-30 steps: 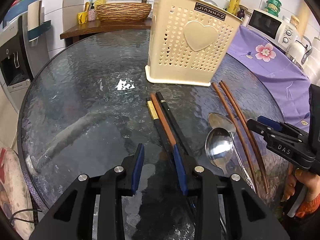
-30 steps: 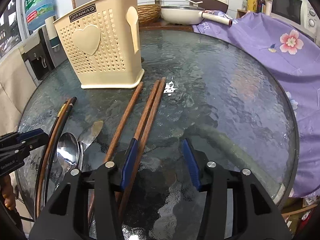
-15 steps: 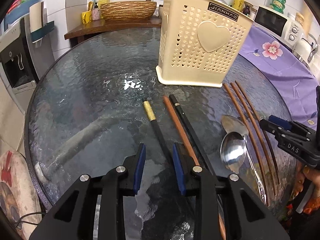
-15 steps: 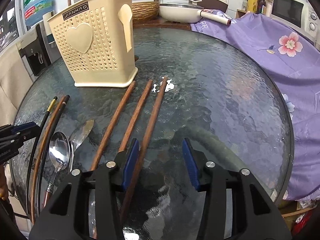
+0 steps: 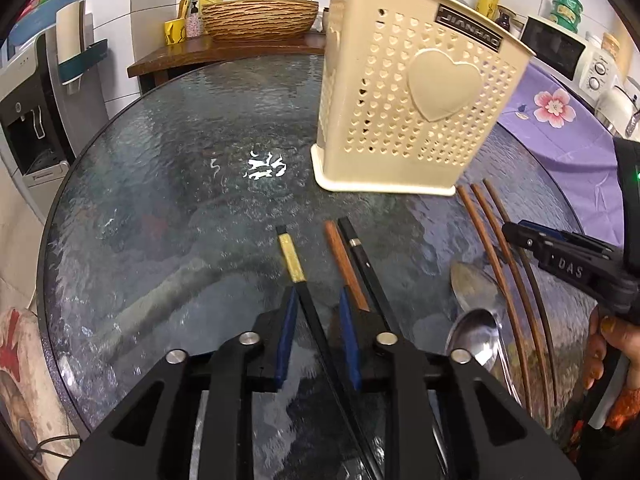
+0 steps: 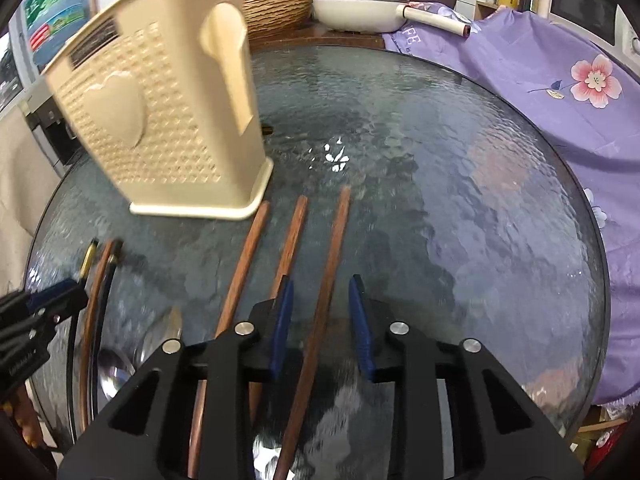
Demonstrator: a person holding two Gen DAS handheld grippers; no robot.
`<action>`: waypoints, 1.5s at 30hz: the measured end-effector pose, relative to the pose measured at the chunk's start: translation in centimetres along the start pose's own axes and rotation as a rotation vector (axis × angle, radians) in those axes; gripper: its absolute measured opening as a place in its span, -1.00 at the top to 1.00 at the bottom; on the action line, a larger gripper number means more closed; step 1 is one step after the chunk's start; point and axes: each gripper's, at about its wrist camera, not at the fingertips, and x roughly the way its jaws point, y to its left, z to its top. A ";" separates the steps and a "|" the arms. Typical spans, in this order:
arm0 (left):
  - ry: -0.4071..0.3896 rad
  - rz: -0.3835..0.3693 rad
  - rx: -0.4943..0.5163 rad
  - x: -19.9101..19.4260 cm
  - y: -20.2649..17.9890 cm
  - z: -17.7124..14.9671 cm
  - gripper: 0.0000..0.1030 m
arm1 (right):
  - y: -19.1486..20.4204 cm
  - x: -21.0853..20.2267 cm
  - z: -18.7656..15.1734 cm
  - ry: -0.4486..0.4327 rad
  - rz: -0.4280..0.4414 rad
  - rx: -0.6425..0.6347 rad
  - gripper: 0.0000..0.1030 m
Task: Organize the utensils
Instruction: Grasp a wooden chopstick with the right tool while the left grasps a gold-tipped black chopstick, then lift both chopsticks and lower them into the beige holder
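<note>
- Glass table (image 5: 168,184), round with a dark rim, lies bare across its whole left half in the left wrist view; only a bright glint sits there.
- Cream utensil holder (image 5: 412,92), perforated and marked with a raised heart, stands upright past the middle of the table, its base flange close to the far tips of the loose sticks.
- Left gripper (image 5: 318,316) has just been closing; a black chopstick with a gold band (image 5: 294,260) runs between its blue pads, with a sliver of gap visible on both sides, so no clamp shows.
- Just to the right lie a brown chopstick (image 5: 346,266) and a plain black one (image 5: 362,258), side by side and almost touching the right finger.
- Two steel spoons (image 5: 476,332) overlap further right, and beyond them three long wooden chopsticks (image 5: 496,256) lie fanned toward the table's near right rim.
- Right gripper (image 6: 320,308) has also just been closing; the rightmost wooden chopstick (image 6: 334,248) lies between its fingers with clear room on each side, not pinched.
- The other two wooden sticks lie left of that gripper, apart from one another.
- Right half of the table in the right wrist view is open glass up to the rim, where a purple flowered cloth (image 6: 540,92) hangs beside it.
</note>
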 end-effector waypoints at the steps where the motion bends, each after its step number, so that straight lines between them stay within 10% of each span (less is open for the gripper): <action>1: 0.001 -0.001 -0.006 0.1 0.1 0.2 0.68 | -0.1 0.3 0.5 0.003 0.001 0.009 0.46; 27: -0.014 0.054 -0.023 1.2 -0.9 1.2 0.83 | 1.7 2.2 3.4 0.012 -0.060 -0.058 0.84; 45: -0.100 0.021 -0.020 -0.7 -0.9 2.9 0.87 | -0.7 -1.2 4.1 -0.133 0.073 0.022 0.85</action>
